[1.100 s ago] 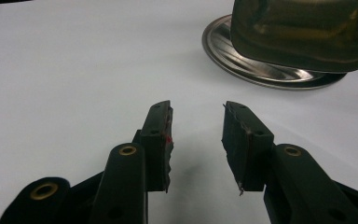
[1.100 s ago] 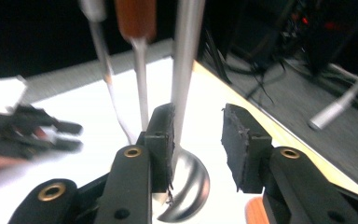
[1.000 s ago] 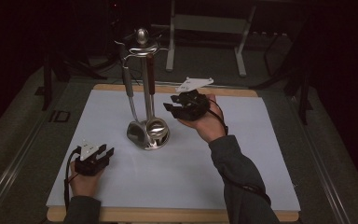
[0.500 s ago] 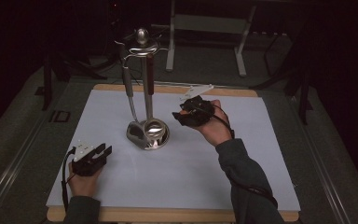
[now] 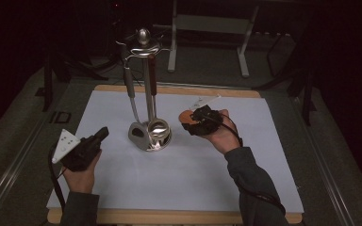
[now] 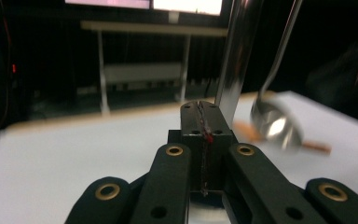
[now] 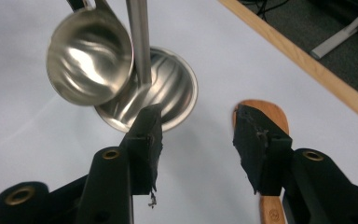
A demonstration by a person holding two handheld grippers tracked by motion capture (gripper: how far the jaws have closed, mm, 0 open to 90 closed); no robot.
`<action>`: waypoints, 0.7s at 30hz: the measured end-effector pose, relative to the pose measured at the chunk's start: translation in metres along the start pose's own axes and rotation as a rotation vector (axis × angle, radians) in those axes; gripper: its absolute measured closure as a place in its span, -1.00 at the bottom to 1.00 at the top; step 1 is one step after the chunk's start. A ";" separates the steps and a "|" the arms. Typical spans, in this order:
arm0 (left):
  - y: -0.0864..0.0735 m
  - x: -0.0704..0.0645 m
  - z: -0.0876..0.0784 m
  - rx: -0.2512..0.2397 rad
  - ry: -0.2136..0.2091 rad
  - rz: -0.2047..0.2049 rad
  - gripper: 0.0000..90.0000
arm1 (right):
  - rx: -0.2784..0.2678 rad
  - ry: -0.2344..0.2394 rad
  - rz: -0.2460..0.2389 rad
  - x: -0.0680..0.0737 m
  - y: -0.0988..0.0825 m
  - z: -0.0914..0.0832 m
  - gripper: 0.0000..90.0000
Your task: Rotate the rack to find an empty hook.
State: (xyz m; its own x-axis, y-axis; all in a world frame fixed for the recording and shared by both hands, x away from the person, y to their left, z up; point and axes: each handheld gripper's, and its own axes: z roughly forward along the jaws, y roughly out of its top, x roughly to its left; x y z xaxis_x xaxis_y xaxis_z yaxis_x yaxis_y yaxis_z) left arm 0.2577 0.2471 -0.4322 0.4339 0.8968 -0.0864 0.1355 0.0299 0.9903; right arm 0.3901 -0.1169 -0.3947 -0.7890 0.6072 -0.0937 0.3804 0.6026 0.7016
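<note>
My right claw [image 7: 196, 135] hangs over the white table [image 5: 184, 179] with its jaws spread and nothing pinched; they have just been opening further, and no part of the wooden spatula [image 7: 266, 116] lies between them. The step in hand, as I judge it, is the pick-up of that spatula, which lies flat on the table just beside the polished base of the utensil stand [image 5: 148, 101]. In the right gripper view its rounded orange-brown blade shows behind and above my right-hand jaw, at about two o'clock from the gap, and its handle runs down under that jaw toward five o'clock. In the high view the blade [image 5: 185, 116] peeps out at nine o'clock of my right claw [image 5: 199, 118], between it and the stand's base. To do the step well I should shift the claw toward three o'clock until the handle sits squarely in the gap, keep the jaws spread until both pads pass the handle's edges, lower until they almost meet the table, then close across the narrow width. The hanging ladle [image 7: 89, 58] at eleven o'clock is close, so a sideways swing could knock it. My left claw [image 5: 101, 134] is raised at seven o'clock of the stand, its jaws pressed together on nothing.
</note>
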 end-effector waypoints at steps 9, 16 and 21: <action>0.081 -0.019 0.010 -0.163 -0.055 0.055 1.00 | 0.003 0.007 0.020 -0.005 -0.013 0.005 0.15; 0.136 -0.042 0.022 -0.235 -0.072 0.137 1.00 | -0.001 0.010 0.028 -0.006 -0.018 0.005 0.15; 0.157 -0.048 0.032 -0.245 -0.072 0.150 1.00 | -0.001 0.009 0.035 -0.010 -0.023 0.004 0.15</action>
State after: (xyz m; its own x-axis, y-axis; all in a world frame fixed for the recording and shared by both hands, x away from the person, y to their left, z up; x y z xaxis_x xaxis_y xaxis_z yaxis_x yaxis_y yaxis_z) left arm 0.2868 0.1947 -0.2765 0.4960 0.8659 0.0642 -0.1499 0.0125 0.9886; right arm 0.3912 -0.1341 -0.4127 -0.7795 0.6232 -0.0629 0.4070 0.5804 0.7053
